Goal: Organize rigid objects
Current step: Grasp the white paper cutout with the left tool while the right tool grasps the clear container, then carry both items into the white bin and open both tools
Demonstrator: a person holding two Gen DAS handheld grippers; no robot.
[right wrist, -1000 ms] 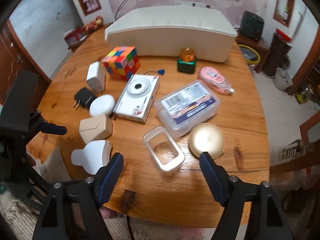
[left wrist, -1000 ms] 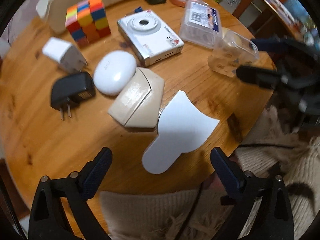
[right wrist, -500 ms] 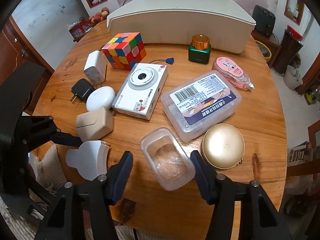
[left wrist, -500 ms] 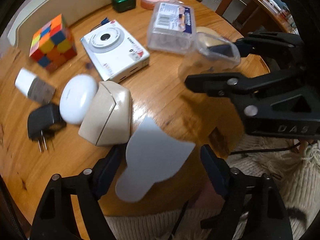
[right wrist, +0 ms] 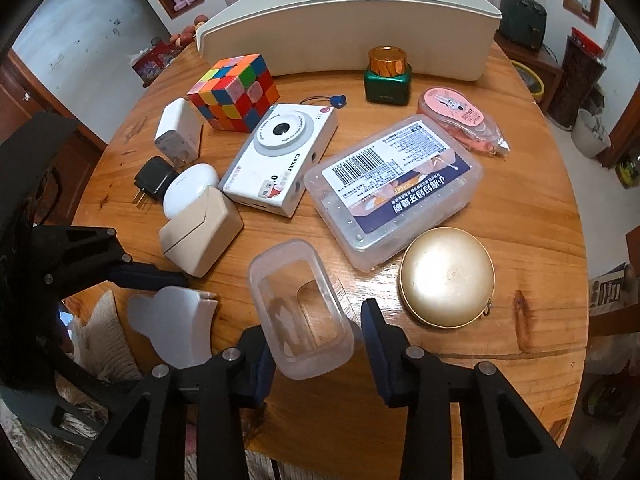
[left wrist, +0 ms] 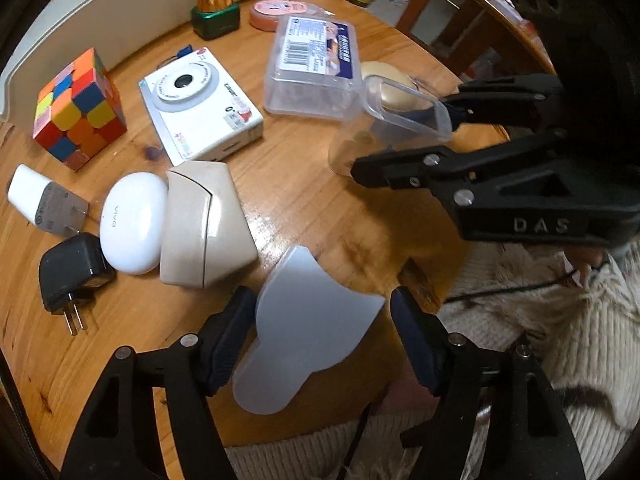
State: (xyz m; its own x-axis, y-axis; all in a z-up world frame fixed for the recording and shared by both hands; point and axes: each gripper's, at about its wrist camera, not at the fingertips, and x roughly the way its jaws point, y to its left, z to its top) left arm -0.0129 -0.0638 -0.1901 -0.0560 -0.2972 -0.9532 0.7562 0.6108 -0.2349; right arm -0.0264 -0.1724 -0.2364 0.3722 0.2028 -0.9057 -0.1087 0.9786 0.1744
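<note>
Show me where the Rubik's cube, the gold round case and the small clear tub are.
Rubik's cube (right wrist: 234,92): right wrist view, on its top face.
Gold round case (right wrist: 447,277): right wrist view, middle of its lid.
Small clear tub (right wrist: 300,308): right wrist view, on its see-through bottom, between that gripper's jaws.
</note>
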